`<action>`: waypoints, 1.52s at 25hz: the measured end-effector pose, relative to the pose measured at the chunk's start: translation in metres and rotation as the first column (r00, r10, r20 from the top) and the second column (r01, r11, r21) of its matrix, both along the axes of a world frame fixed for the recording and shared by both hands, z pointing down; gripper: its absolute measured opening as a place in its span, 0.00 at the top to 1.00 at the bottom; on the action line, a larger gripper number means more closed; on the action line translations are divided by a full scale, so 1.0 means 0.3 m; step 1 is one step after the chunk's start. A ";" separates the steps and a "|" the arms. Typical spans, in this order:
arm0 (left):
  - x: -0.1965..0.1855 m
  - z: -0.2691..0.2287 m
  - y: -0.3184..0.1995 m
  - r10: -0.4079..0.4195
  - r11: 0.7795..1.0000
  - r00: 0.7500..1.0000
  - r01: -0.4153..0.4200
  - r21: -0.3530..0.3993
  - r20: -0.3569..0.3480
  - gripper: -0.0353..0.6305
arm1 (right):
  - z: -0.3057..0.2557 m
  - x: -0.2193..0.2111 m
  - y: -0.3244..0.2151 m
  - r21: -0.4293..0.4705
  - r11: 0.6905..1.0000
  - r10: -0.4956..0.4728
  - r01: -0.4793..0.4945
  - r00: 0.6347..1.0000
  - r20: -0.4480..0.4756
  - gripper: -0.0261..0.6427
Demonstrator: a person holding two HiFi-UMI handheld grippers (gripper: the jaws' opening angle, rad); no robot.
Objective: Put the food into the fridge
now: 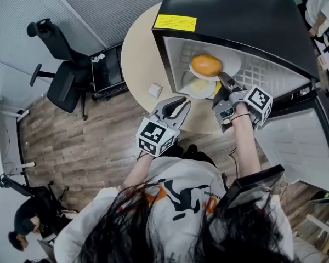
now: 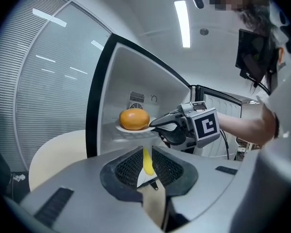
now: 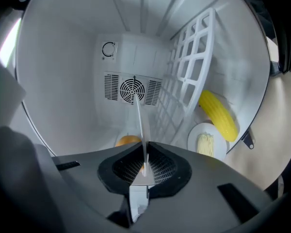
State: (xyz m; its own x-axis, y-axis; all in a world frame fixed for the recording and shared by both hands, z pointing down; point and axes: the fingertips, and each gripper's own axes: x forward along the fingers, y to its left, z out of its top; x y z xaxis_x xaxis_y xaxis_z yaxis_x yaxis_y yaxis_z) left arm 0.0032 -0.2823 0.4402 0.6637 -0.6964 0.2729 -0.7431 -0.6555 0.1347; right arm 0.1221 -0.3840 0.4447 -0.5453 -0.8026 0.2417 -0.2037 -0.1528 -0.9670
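Observation:
The black mini fridge stands open on a round table. My right gripper is shut on the rim of a white plate carrying an orange bun, held inside the fridge above its white wire shelf. In the right gripper view the plate shows edge-on between the jaws, with the bun just behind them. A second plate with noodles and a yellow corn cob lie lower in the fridge. My left gripper hovers shut and empty over the table's edge, looking at the bun.
The fridge door hangs open at the right. The beige table carries a small white object. A black office chair and a dark cabinet stand on the wooden floor at the left.

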 end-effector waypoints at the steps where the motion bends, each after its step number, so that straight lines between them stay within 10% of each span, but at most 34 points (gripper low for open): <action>1: -0.007 0.004 -0.023 0.005 1.000 1.000 -0.005 0.001 -0.004 0.85 | 0.012 -0.006 -0.029 -0.012 1.000 0.008 -0.008 1.000 0.007 0.91; 28: -0.237 -0.010 -0.136 -0.001 1.000 0.999 0.002 0.012 -0.052 0.85 | 0.018 -0.107 -0.168 -0.128 0.985 0.109 -0.116 0.992 -0.055 0.87; 31: -0.244 -0.008 -0.132 -0.003 1.000 0.998 0.003 0.011 -0.056 0.85 | 0.009 -0.108 -0.164 -0.094 0.991 0.088 -0.095 0.993 -0.084 0.64; 38: -0.262 -0.013 -0.133 -0.006 1.000 0.998 0.006 0.008 -0.067 0.85 | -0.030 -0.139 -0.124 -0.109 0.991 0.075 -0.078 0.997 -0.031 0.63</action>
State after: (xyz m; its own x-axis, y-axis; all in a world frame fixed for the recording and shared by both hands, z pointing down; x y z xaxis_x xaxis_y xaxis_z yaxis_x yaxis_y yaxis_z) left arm -0.0754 -0.3222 0.4364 0.6761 -0.7024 0.2225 -0.7365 -0.6523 0.1789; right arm 0.0805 -0.4212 0.4358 -0.4755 -0.8096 0.3442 -0.2125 -0.2740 -0.9380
